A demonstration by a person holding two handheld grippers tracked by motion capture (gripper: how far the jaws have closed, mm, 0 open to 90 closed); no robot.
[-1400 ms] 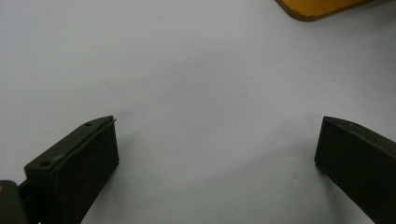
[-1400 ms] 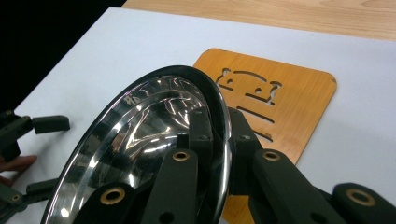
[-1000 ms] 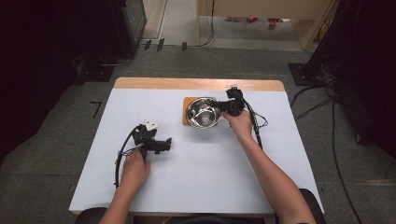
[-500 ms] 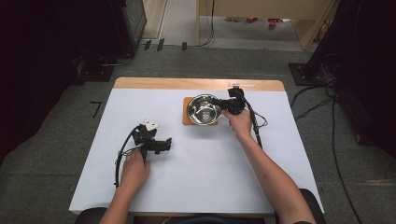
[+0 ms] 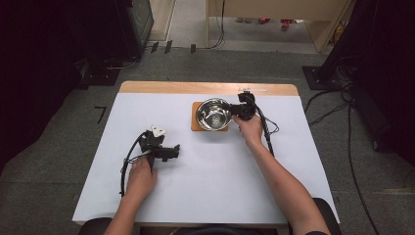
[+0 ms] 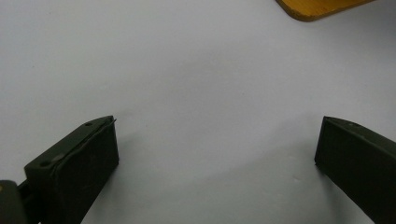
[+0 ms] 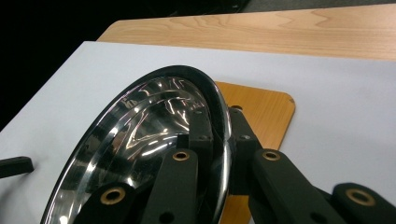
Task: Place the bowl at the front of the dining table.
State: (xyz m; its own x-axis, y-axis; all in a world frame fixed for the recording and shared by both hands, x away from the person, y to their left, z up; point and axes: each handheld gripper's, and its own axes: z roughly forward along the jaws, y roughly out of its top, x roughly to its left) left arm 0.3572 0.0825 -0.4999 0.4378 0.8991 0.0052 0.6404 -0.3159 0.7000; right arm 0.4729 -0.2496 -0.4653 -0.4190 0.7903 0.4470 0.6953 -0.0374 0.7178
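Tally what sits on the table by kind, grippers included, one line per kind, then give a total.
Steel bowl: 1
Wooden board under the bowl: 1
Grippers: 2, the left gripper and the right gripper
Total: 4

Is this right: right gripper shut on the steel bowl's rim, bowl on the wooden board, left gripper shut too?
One error: the left gripper is open. The left gripper view shows its jaws wide apart over bare table. The rest holds: right gripper clamps the steel bowl rim, bowl on the wooden board.
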